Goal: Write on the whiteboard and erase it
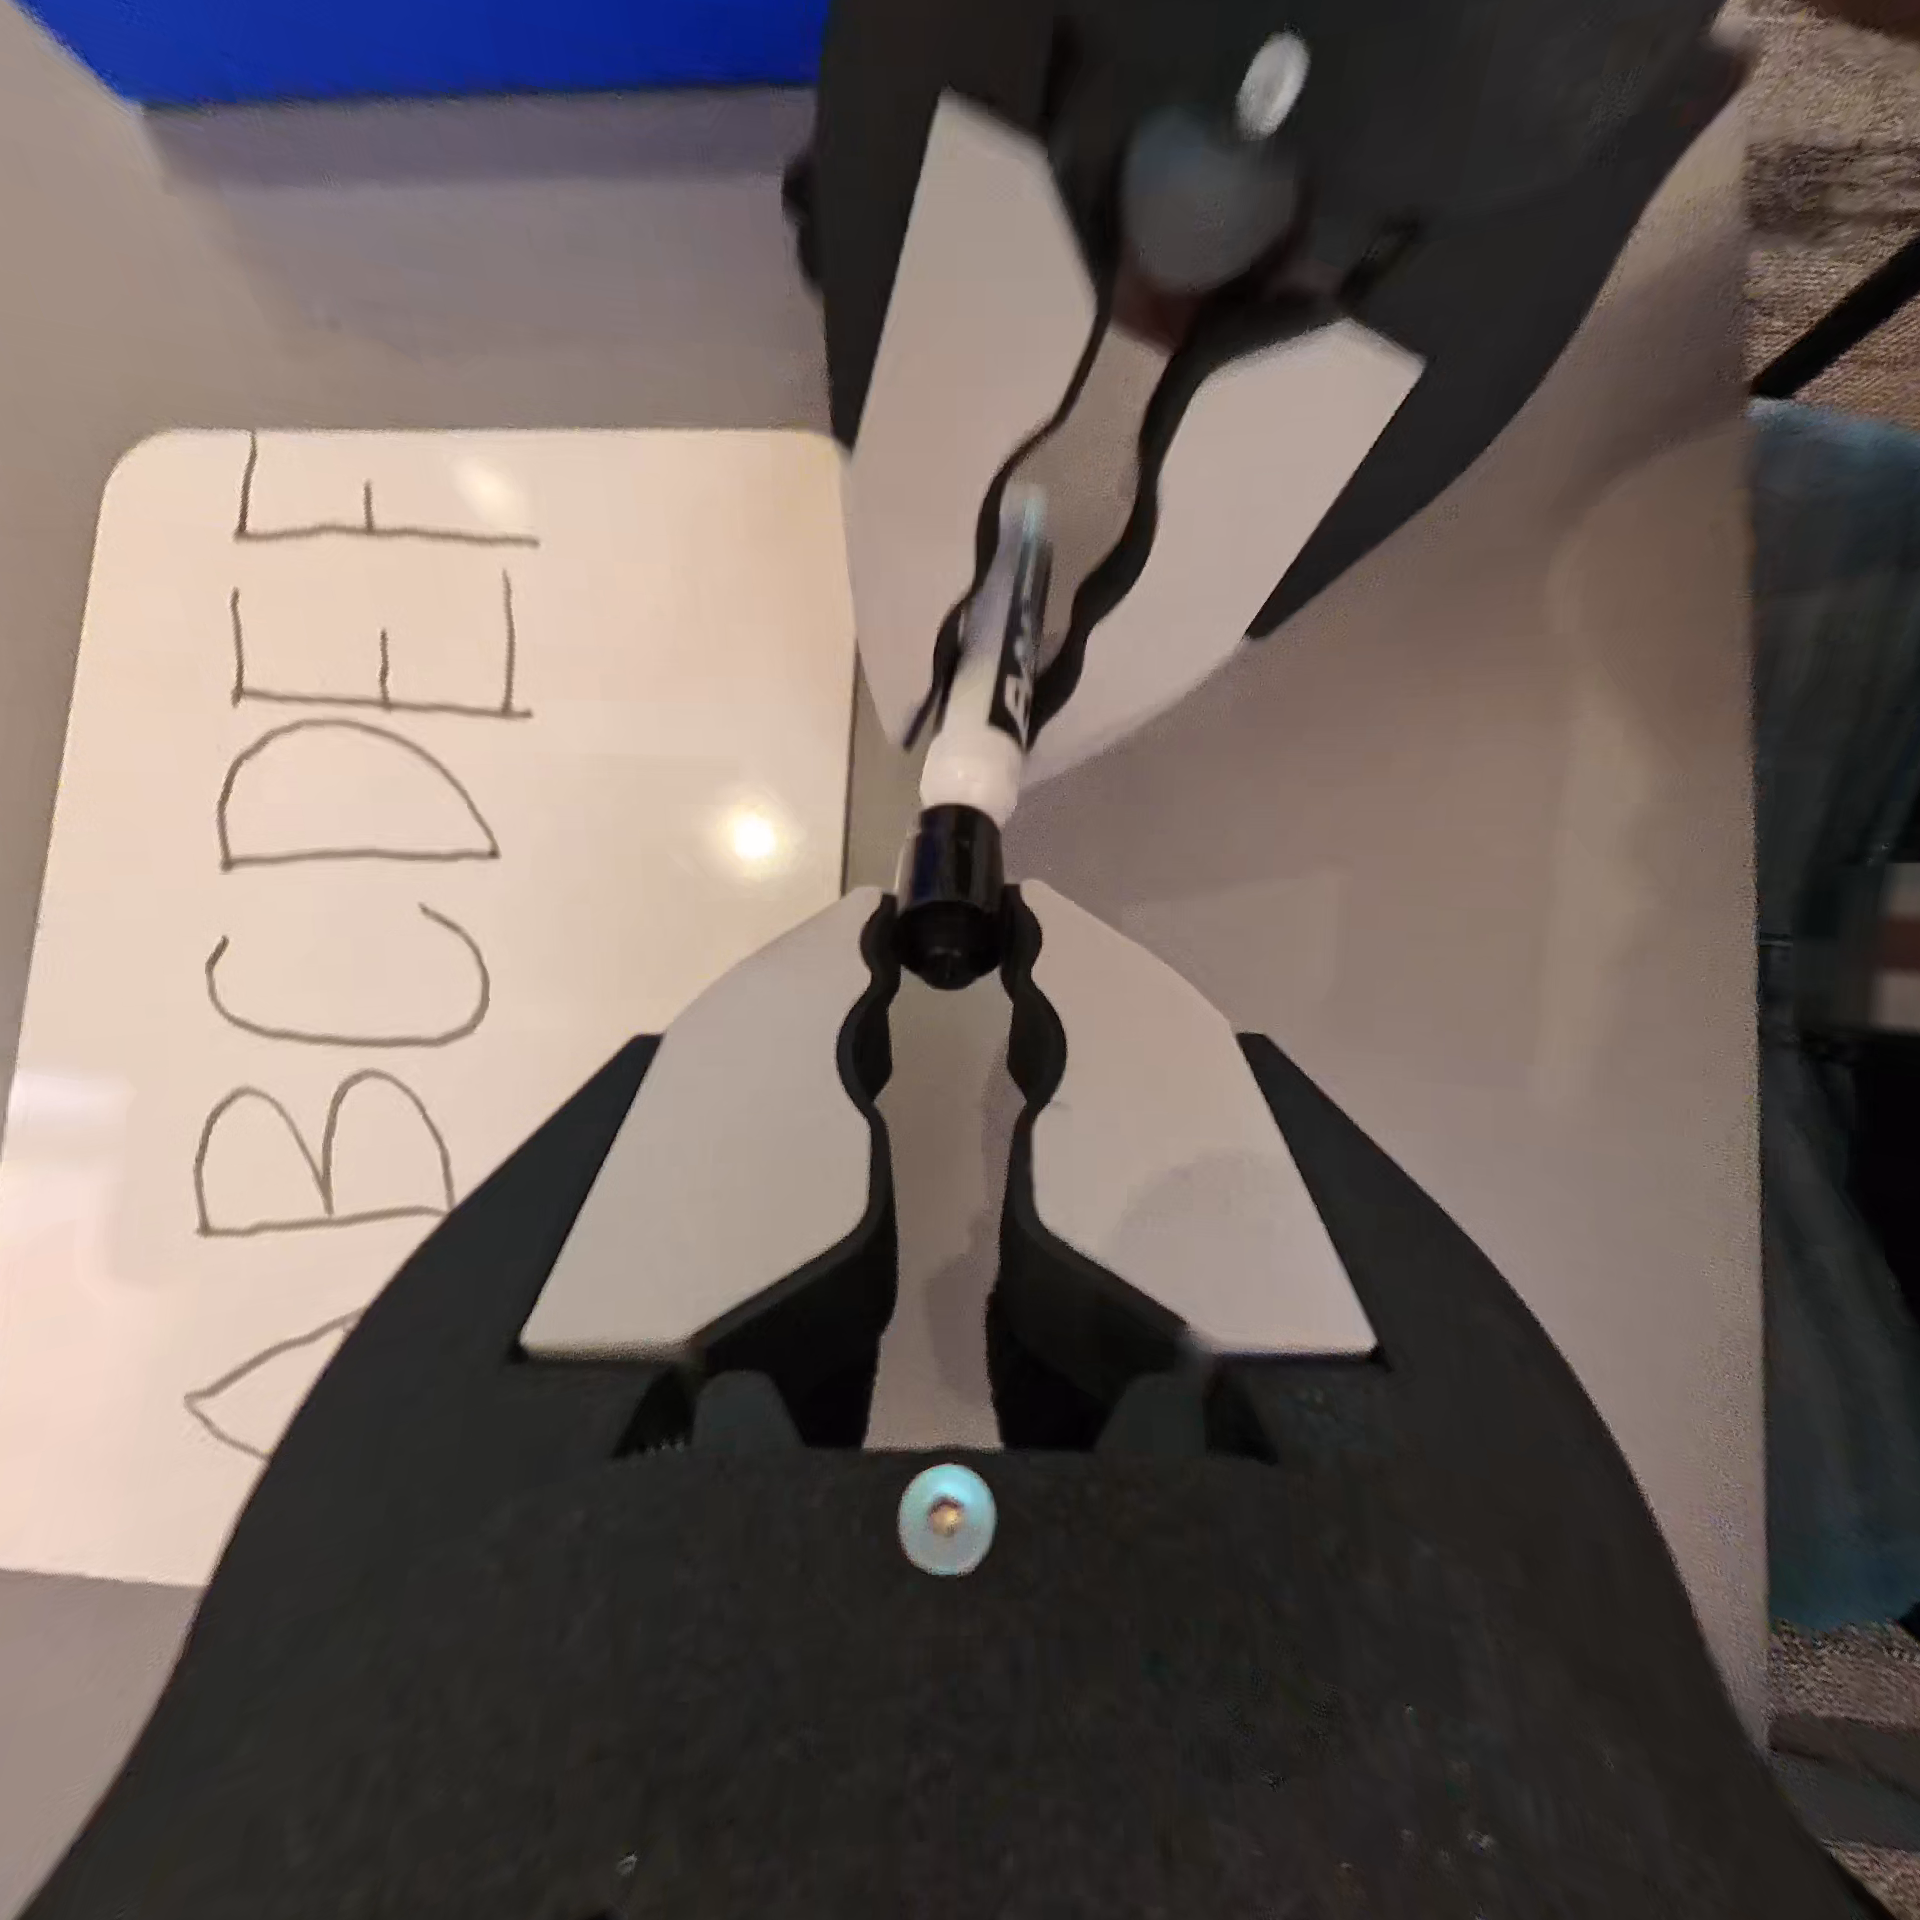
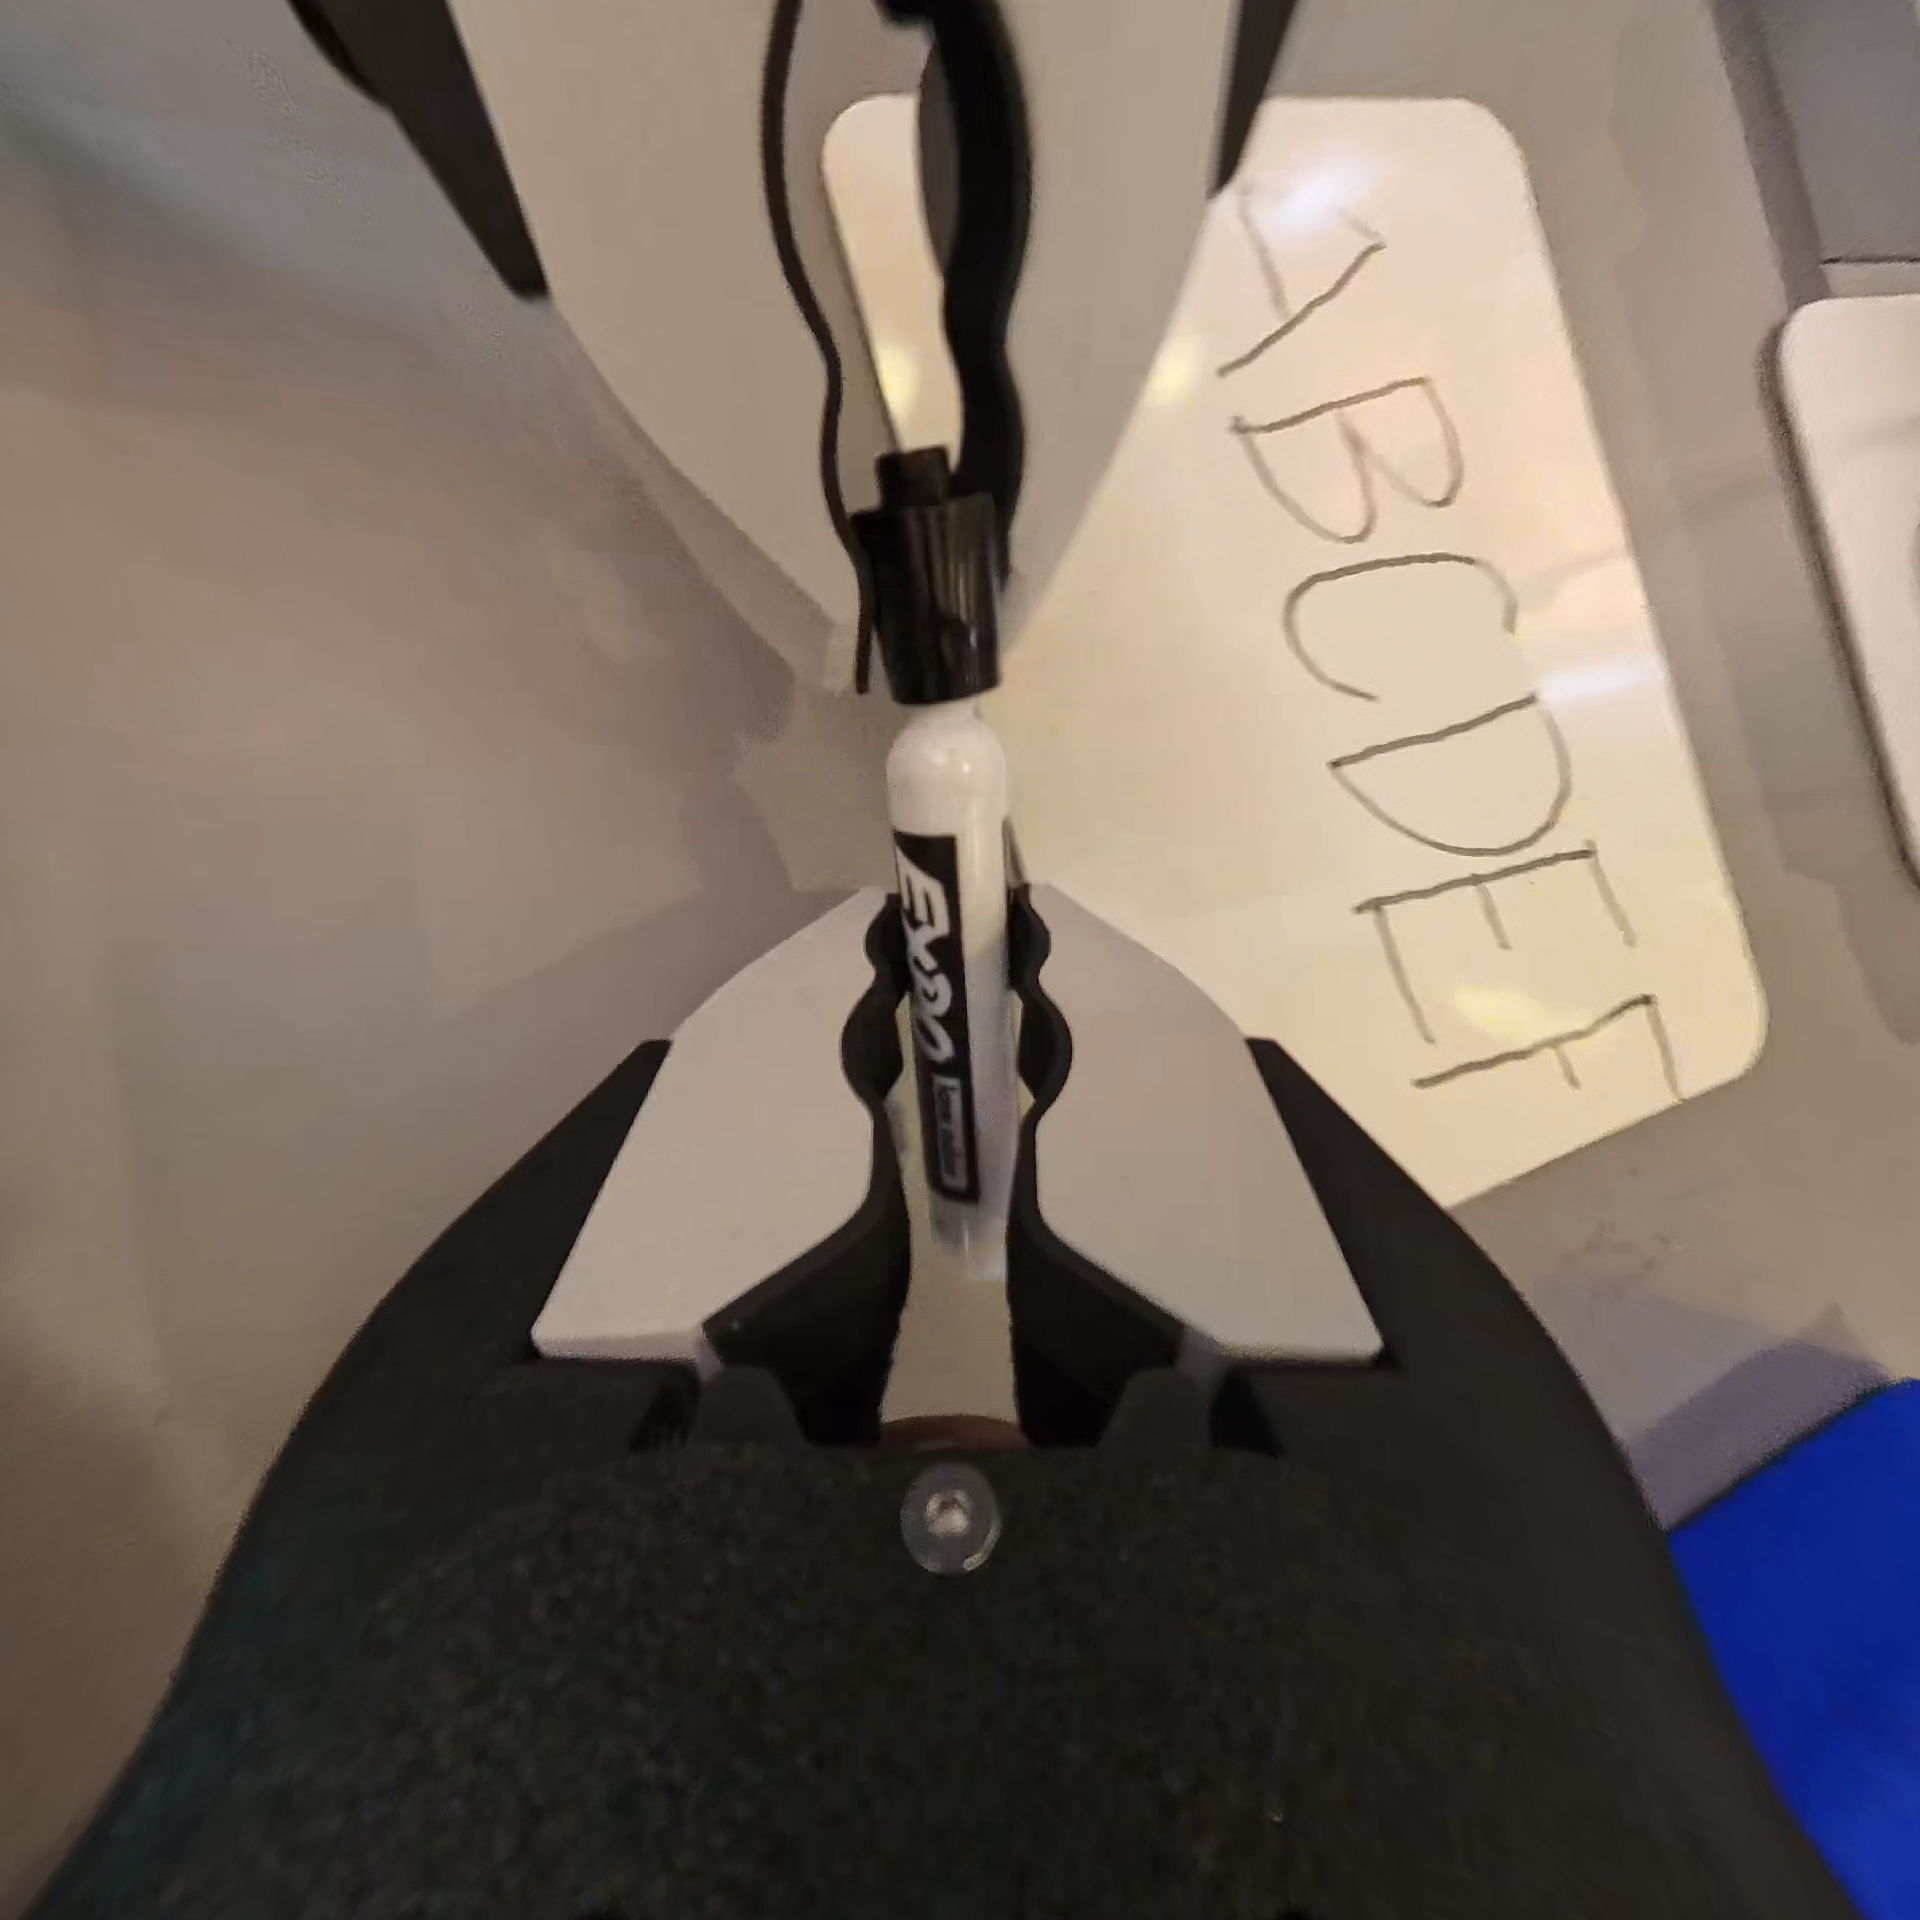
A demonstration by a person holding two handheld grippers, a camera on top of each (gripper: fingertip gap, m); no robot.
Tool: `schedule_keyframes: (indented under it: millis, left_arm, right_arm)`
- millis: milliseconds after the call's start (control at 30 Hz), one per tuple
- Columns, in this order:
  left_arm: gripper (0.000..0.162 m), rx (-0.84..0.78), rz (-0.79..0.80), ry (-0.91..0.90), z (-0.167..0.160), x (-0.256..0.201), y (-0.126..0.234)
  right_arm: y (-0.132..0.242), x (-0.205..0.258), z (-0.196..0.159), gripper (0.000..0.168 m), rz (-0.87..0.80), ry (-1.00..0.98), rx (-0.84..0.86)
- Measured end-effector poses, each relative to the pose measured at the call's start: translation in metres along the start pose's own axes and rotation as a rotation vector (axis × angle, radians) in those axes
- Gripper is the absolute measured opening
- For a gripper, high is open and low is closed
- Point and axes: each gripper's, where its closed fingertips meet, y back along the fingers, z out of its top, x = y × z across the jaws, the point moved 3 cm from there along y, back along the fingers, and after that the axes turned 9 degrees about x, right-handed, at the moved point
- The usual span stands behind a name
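Black cap point(image 1: 951, 904) pinched at the left gripper point(image 1: 951, 940) fingertips, white marker point(image 2: 948, 935) barrel clamped in the right gripper point(image 2: 951, 935). Best kept coaxial, pressing straight until seated, no twisting sideways. Above the grey table point(image 1: 1351, 935), right beside the whiteboard point(image 1: 644, 727): white, round-cornered, glossy, lying flat, bearing black handwritten letters, not yet erased.

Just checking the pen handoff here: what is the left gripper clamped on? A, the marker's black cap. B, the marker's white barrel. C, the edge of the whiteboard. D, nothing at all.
A: the left gripper pinches the black cap at its fingertips, while the right gripper holds the marker by its white barrel, beside the whiteboard.
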Motion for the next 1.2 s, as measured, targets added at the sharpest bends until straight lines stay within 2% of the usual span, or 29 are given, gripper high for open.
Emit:
schedule_keyframes:
  millis: [100, 267, 433, 600, 733, 933, 1133, 1200]
  left_arm:
    - [0.018, -0.054, -0.019, 0.009, 0.004, 0.003, 0.001]
    - [0.019, -0.106, -0.048, 0.02, 0.006, 0.004, 0.005]
    - [0.019, -0.358, -0.234, 0.08, 0.011, 0.0, 0.024]
    - [0.019, -0.596, -0.414, 0.135, 0.023, -0.003, 0.038]
    - [0.019, -0.611, -0.438, 0.13, 0.029, -0.007, 0.036]
    - [0.019, -0.603, -0.419, 0.139, 0.031, -0.006, 0.037]
    - [0.019, -0.673, -0.415, 0.164, 0.034, -0.001, 0.046]
    - [0.019, -0.649, -0.396, 0.158, 0.032, -0.001, 0.048]
  right_arm:
    - [0.005, -0.004, 0.0, 0.018, -0.015, 0.0, 0.008]
    - [0.012, -0.005, 0.003, 0.018, 0.025, -0.034, -0.079]
    - [0.049, -0.007, 0.02, 0.019, 0.165, -0.096, -0.427]
    - [0.067, -0.012, 0.021, 0.019, 0.224, -0.143, -0.586]
    - [0.076, -0.011, 0.026, 0.018, 0.265, -0.16, -0.67]
    - [0.077, -0.011, 0.026, 0.018, 0.298, -0.183, -0.707]
    - [0.079, -0.013, 0.032, 0.018, 0.284, -0.235, -0.805]
    - [0.078, -0.013, 0.034, 0.018, 0.273, -0.241, -0.828]
